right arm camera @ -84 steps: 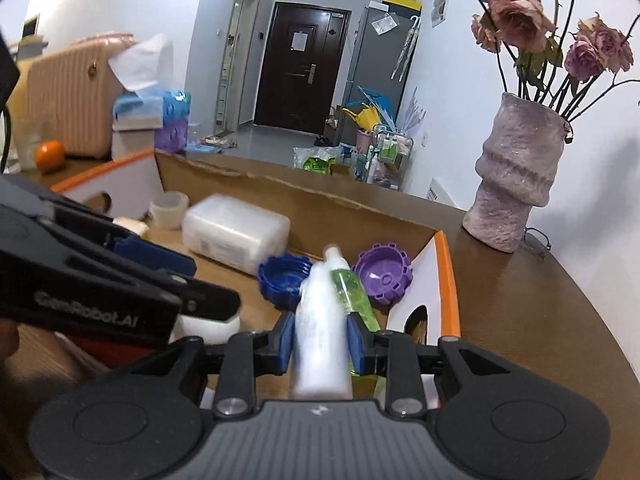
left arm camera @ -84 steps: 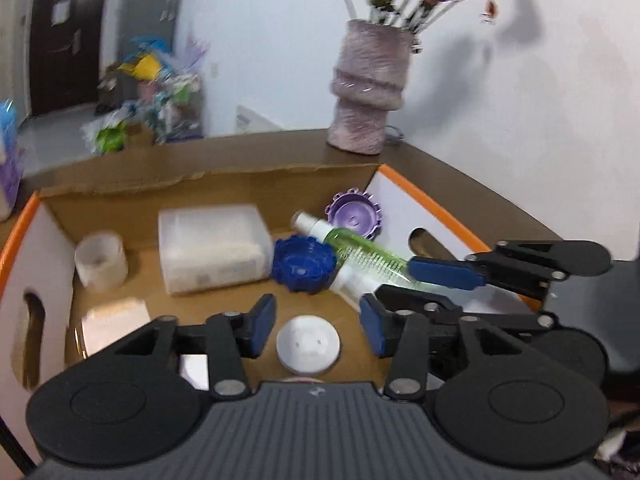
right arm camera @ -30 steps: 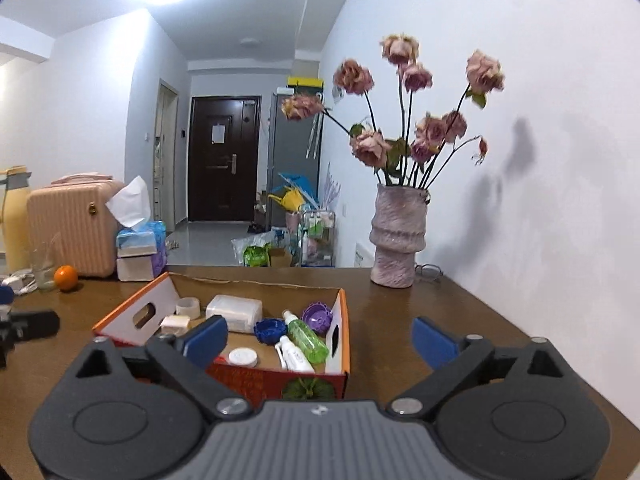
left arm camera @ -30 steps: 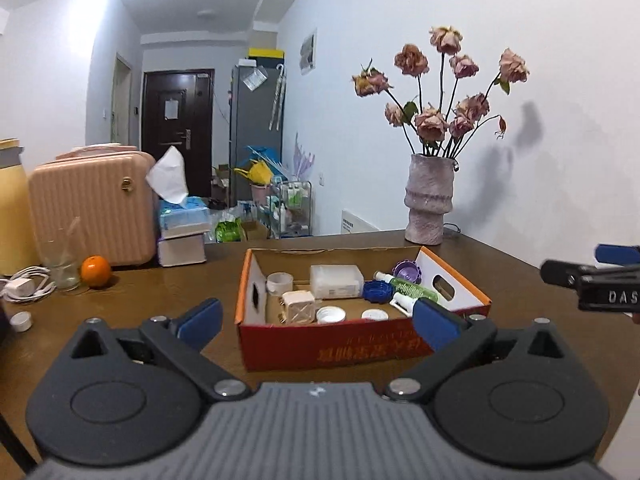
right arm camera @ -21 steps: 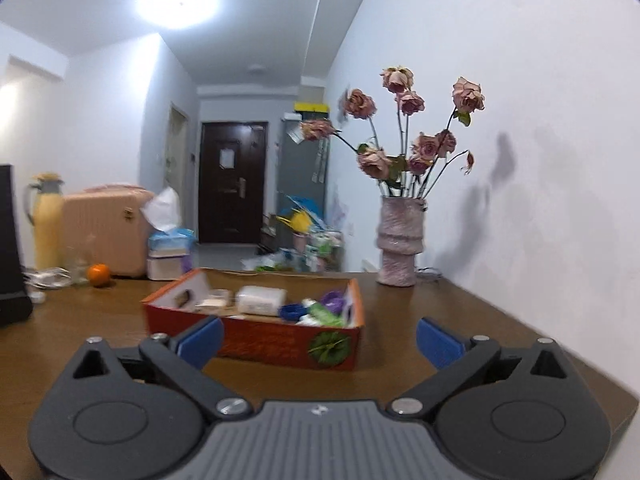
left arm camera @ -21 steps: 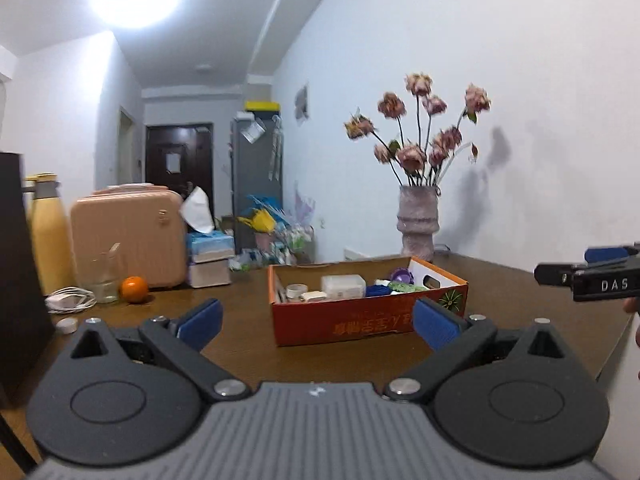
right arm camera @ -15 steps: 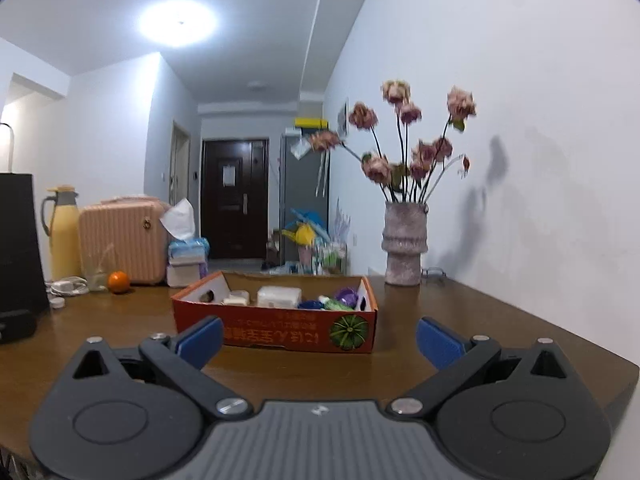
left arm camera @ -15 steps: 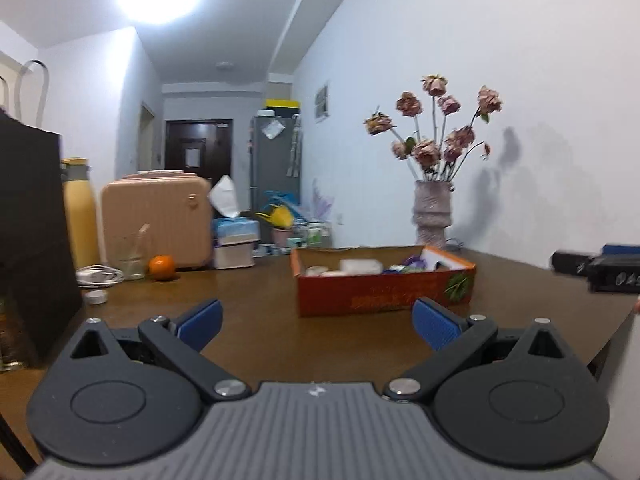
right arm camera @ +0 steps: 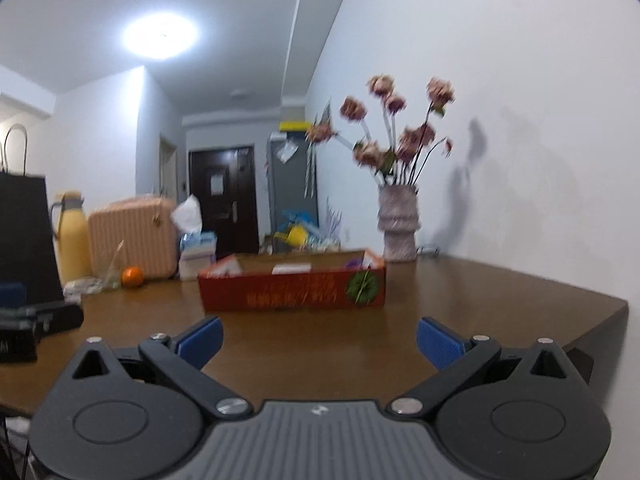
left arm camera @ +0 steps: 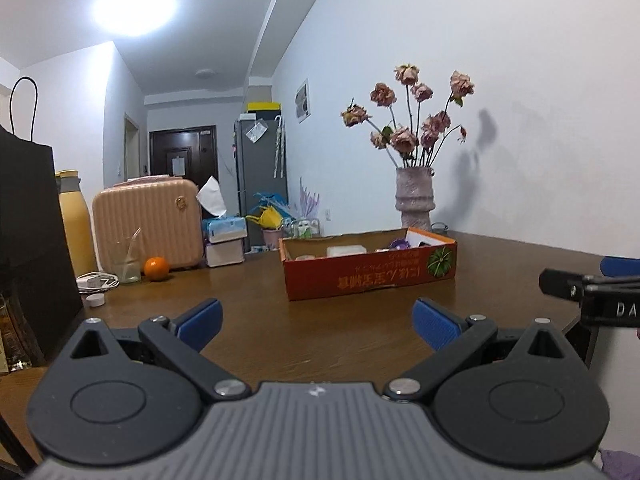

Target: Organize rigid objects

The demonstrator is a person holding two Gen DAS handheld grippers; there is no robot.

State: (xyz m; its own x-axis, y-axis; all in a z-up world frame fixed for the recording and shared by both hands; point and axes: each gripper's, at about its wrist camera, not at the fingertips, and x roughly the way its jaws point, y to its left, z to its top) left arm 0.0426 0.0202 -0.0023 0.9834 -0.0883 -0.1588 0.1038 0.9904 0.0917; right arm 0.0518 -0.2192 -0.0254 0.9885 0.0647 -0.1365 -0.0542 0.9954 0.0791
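A red cardboard box (left arm camera: 370, 274) sits on the brown table (left arm camera: 280, 336), far ahead of both grippers; it also shows in the right wrist view (right arm camera: 292, 290). Inside it I see a white container (left arm camera: 346, 251) and a purple cap (left arm camera: 399, 244); the other contents are hidden by the box wall. My left gripper (left arm camera: 317, 325) is open and empty, low over the near table edge. My right gripper (right arm camera: 319, 339) is open and empty at the same distance; its fingertip shows at the right of the left wrist view (left arm camera: 560, 282).
A vase of dried roses (left arm camera: 414, 204) stands behind the box by the wall. At the left are a black bag (left arm camera: 28, 248), a yellow flask (left arm camera: 76, 224), a pink suitcase (left arm camera: 148, 224), an orange (left arm camera: 156, 268), a glass and tissue boxes (left arm camera: 224, 236). The table's right corner (right arm camera: 616, 308) is near.
Both grippers have pulled far back from the box and dropped lower. The right gripper let go of the white bottle in the box and both opened wide.
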